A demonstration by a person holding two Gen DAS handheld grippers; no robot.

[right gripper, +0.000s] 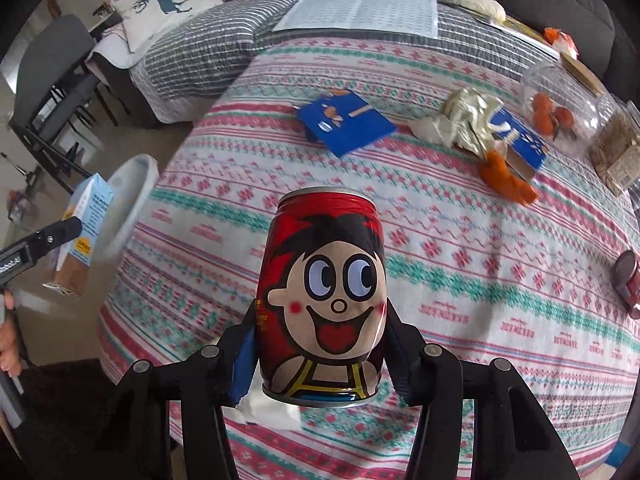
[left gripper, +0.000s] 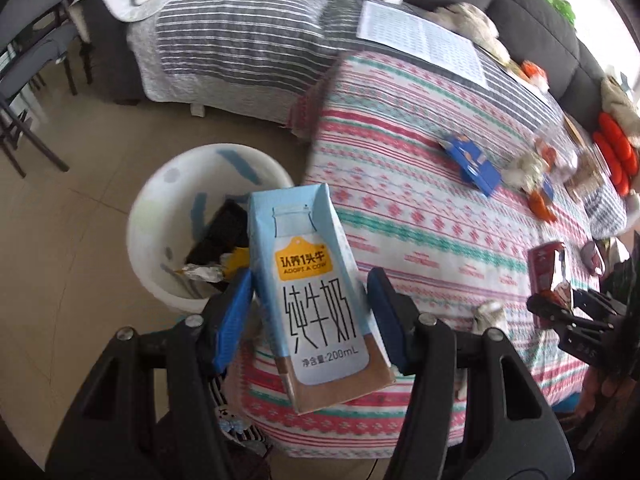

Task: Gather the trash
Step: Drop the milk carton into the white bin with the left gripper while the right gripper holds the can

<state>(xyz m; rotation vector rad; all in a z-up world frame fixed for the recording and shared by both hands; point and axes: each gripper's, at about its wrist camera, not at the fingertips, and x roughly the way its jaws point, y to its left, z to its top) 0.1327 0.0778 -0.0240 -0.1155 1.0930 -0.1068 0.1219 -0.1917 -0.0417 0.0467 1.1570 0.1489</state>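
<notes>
My left gripper [left gripper: 310,300] is shut on a light-blue milk carton [left gripper: 312,292] and holds it beside the table edge, just right of a white trash bin [left gripper: 160,200] on the floor that holds wrappers. The carton [right gripper: 86,224] and the bin [right gripper: 128,196] also show at the left of the right wrist view. My right gripper [right gripper: 320,344] is shut on a red cartoon-face can [right gripper: 324,292], held above the patterned tablecloth [right gripper: 460,280]. The can [left gripper: 548,272] shows at the right of the left wrist view.
On the table lie a blue flattened box [right gripper: 348,124], crumpled paper [right gripper: 468,120], orange peel [right gripper: 508,184], another blue box [right gripper: 520,144], a clear jar with oranges [right gripper: 560,112], a white tissue [right gripper: 272,408] and a red lid [right gripper: 628,280]. A sofa [left gripper: 240,40] stands behind.
</notes>
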